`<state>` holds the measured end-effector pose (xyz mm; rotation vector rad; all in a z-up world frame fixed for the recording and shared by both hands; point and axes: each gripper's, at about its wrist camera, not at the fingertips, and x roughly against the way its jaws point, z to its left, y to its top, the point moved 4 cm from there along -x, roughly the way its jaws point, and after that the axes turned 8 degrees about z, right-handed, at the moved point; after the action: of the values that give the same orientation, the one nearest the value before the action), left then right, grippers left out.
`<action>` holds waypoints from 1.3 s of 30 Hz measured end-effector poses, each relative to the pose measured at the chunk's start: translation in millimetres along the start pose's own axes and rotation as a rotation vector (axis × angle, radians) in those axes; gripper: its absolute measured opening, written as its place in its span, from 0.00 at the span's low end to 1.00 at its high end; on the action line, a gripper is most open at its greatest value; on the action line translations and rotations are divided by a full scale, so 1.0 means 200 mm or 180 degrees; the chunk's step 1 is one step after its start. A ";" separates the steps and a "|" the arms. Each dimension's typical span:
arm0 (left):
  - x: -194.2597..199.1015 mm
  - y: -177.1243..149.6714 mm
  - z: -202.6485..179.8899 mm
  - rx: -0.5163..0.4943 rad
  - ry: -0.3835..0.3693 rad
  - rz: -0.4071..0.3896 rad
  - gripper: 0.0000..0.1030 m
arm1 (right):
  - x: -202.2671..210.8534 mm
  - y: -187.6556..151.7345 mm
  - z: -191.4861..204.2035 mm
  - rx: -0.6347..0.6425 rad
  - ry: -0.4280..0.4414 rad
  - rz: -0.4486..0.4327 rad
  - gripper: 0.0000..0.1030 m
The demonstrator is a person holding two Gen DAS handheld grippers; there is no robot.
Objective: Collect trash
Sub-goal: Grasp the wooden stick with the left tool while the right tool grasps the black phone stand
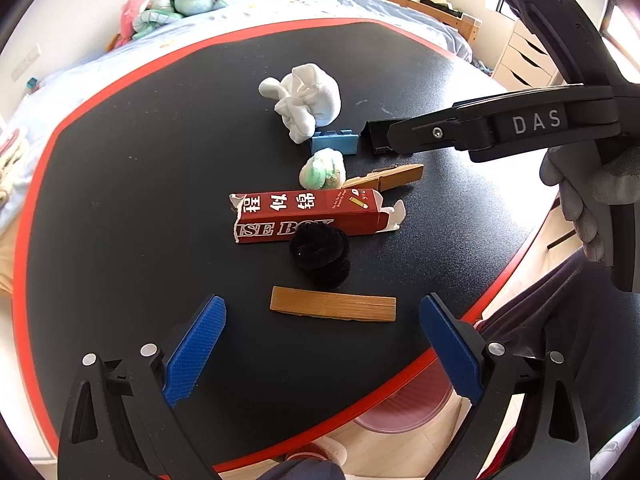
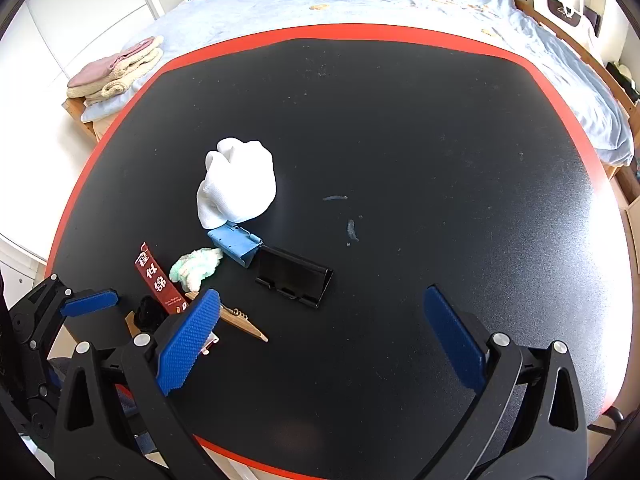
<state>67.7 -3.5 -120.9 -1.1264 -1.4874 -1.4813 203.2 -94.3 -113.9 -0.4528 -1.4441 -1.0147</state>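
On the black table lie a torn red carton, a black fuzzy ball, a flat wooden strip, a green-white crumpled wad, a white cloth bundle, a small blue box and a black stand. My left gripper is open and empty, just short of the wooden strip. My right gripper is open and empty over bare table, right of the pile; the carton and white bundle sit to its left.
The table has a red rim. A bed with stuffed toys lies behind it. A pink bin stands on the floor below the near table edge. White drawers stand at the right. Folded towels lie on the bed's corner.
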 end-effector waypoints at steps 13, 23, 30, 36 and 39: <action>0.02 0.01 0.00 0.0012 0.0080 -0.0051 0.78 | -0.08 0.05 0.04 0.0000 -0.0207 -0.0059 0.81; 0.04 0.01 0.00 0.0062 0.0085 -0.0089 0.58 | -0.07 0.07 0.05 0.0040 -0.0226 -0.0125 0.44; 0.05 0.00 0.01 0.0183 -0.0004 -0.0099 0.58 | -0.04 0.03 0.01 0.0047 -0.0194 -0.0151 0.44; 0.09 0.00 0.00 0.0247 -0.0018 -0.0141 0.58 | 0.05 -0.01 -0.01 0.0059 -0.0142 -0.0224 0.44; 0.13 0.00 -0.01 0.0265 -0.0028 -0.0171 0.58 | 0.11 -0.04 -0.01 0.0101 -0.0114 -0.0262 0.44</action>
<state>58.5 -3.8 -95.9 -1.0524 -1.5818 -1.4383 194.5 -106.4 -96.4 -0.3929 -1.5192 -1.0524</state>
